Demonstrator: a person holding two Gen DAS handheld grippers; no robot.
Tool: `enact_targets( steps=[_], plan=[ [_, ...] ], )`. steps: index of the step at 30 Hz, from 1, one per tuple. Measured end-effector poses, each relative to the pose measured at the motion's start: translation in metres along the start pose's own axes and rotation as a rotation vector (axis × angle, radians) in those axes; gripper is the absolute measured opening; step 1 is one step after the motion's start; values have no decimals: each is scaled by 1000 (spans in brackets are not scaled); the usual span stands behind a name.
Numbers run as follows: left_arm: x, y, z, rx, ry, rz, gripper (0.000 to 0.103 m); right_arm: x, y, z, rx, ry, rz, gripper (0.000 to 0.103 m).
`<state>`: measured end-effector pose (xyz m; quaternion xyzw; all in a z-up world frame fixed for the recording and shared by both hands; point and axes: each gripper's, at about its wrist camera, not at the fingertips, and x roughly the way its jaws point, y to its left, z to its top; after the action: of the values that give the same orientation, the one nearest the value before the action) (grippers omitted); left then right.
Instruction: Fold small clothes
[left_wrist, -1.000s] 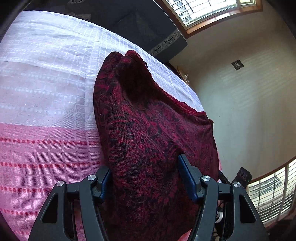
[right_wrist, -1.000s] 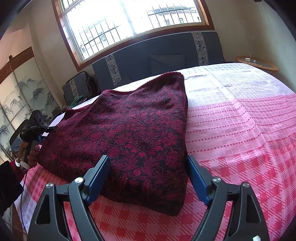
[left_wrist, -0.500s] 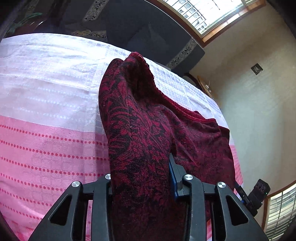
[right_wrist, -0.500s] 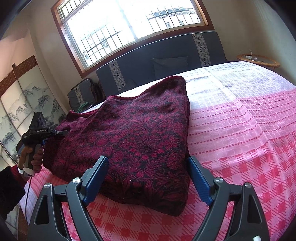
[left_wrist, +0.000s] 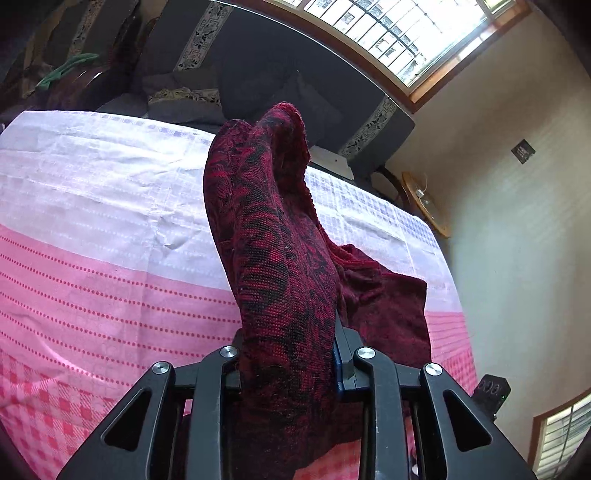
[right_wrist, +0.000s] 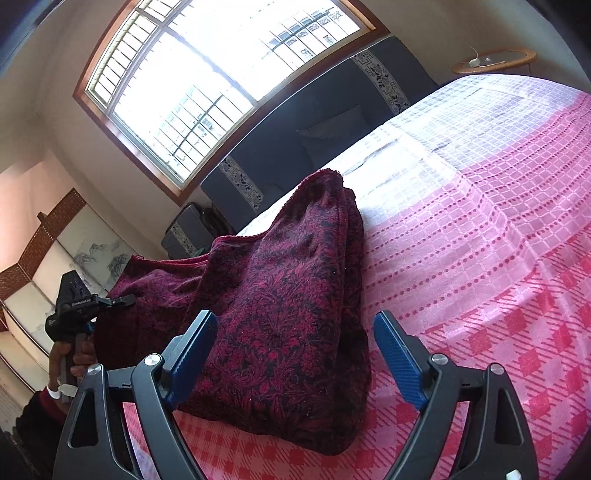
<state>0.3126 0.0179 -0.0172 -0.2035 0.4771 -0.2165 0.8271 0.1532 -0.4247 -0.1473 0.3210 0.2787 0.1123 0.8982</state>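
A dark red and black patterned knit garment (right_wrist: 288, 306) lies on the pink and white bedspread (right_wrist: 480, 229). My left gripper (left_wrist: 291, 365) is shut on one edge of the garment (left_wrist: 273, 258) and lifts it into a tall ridge. The left gripper also shows at the far left of the right wrist view (right_wrist: 79, 306), held by a hand. My right gripper (right_wrist: 295, 354) is open, its blue pads on either side of the garment's near corner, just above the cloth.
A dark sofa (right_wrist: 332, 122) stands under a large window (right_wrist: 207, 74) beyond the bed. A round wooden side table (right_wrist: 495, 59) stands at the far right. A painted folding screen (right_wrist: 55, 251) is at the left.
My left gripper closed on the garment's edge and raised it, pulling the cloth up into a ridge. My right gripper stayed open and tilted over the near corner.
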Motion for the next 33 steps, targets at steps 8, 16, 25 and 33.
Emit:
enact_targets(
  steps=[8,16,25,33],
  plan=[
    [8,-78,-7,29,-11,-28,24,11,6,-3,-18,33,25,85],
    [57,-151,-18,20,21,-35,22,2,6,-6,-20,7,71,85],
    [135,-203,-44,39,96,-21,22,-3,3,-9,-3,-16,124,85],
    [159,-218,-50,28,216,-212,51,-5,-4,-11,34,-27,151,85]
  ],
)
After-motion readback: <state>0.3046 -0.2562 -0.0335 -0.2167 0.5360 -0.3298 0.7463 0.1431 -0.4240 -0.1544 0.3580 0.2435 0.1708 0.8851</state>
